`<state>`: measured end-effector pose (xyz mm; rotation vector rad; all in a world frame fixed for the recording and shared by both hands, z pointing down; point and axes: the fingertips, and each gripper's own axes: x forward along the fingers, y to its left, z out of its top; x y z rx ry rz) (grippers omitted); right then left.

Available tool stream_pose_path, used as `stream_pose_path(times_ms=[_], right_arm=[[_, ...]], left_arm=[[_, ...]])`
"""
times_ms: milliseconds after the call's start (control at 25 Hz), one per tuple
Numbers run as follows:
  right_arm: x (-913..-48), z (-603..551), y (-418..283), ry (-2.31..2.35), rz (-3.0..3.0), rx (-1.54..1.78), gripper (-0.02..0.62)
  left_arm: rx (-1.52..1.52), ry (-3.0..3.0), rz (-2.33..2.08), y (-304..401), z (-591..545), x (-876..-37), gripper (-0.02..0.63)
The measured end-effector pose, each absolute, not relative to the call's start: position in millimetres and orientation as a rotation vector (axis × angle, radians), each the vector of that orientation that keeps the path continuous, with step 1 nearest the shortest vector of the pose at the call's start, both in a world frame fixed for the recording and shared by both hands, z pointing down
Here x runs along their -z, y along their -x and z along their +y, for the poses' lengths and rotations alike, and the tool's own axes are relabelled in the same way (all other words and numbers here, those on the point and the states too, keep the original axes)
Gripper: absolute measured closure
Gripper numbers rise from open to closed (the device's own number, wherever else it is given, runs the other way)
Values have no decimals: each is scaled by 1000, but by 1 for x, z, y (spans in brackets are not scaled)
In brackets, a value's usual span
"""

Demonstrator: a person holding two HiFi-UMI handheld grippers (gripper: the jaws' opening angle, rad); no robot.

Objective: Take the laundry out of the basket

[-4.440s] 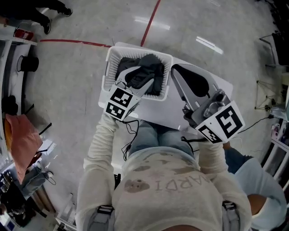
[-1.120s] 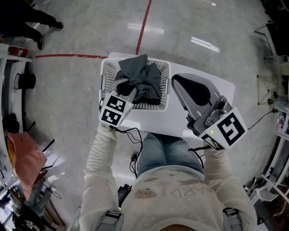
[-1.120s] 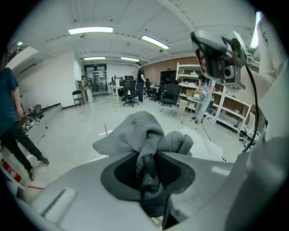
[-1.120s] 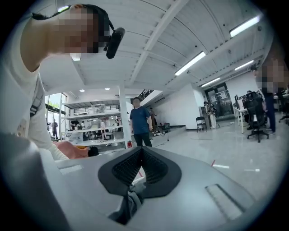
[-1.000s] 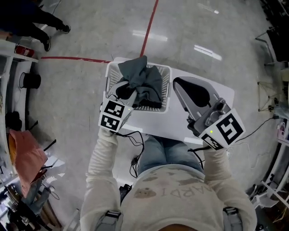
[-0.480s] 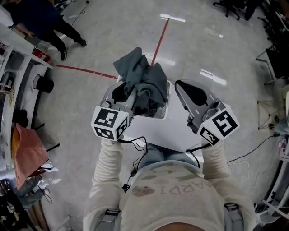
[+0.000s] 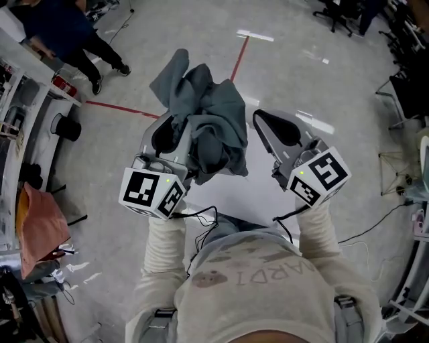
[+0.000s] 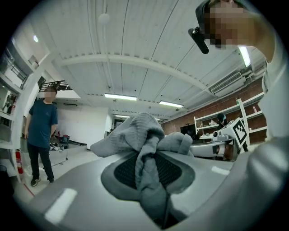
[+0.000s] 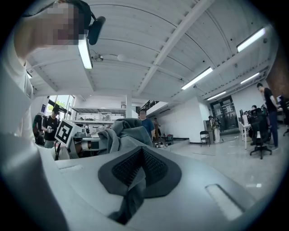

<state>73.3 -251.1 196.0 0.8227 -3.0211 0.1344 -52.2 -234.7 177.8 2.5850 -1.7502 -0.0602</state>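
A grey garment (image 7: pixel 211 127) hangs bunched in the air above the white table (image 7: pixel 228 194). My left gripper (image 7: pixel 175 126) is shut on it, and in the left gripper view the cloth (image 8: pixel 146 149) is pinched between the dark pads. Only a white corner of the laundry basket (image 7: pixel 149 126) shows; the garment and gripper hide the rest. My right gripper (image 7: pixel 260 117) is raised to the right of the garment, apart from it, with its jaws together. In the right gripper view (image 9: pixel 141 152) a thin grey strip sits in the seam between the pads.
A person in dark blue (image 7: pixel 60 30) stands at the far left by shelving (image 7: pixel 20 120); the same person (image 8: pixel 41 131) appears in the left gripper view. A red floor line (image 7: pixel 238 57) runs away from the table. Office chairs (image 7: pixel 342 13) are at the far right.
The left gripper has lifted the grey garment up out of the basket and toward me. The right gripper rose with it, still shut and off to the right.
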Motion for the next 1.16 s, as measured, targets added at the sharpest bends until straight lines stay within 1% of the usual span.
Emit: stream_pose_path(times_ms=[1160], right_arm=[[-185,-250,-62,-811,-3024,-146,569]], left_arm=[[106,-2611,-1763,48,-224,-162,515]])
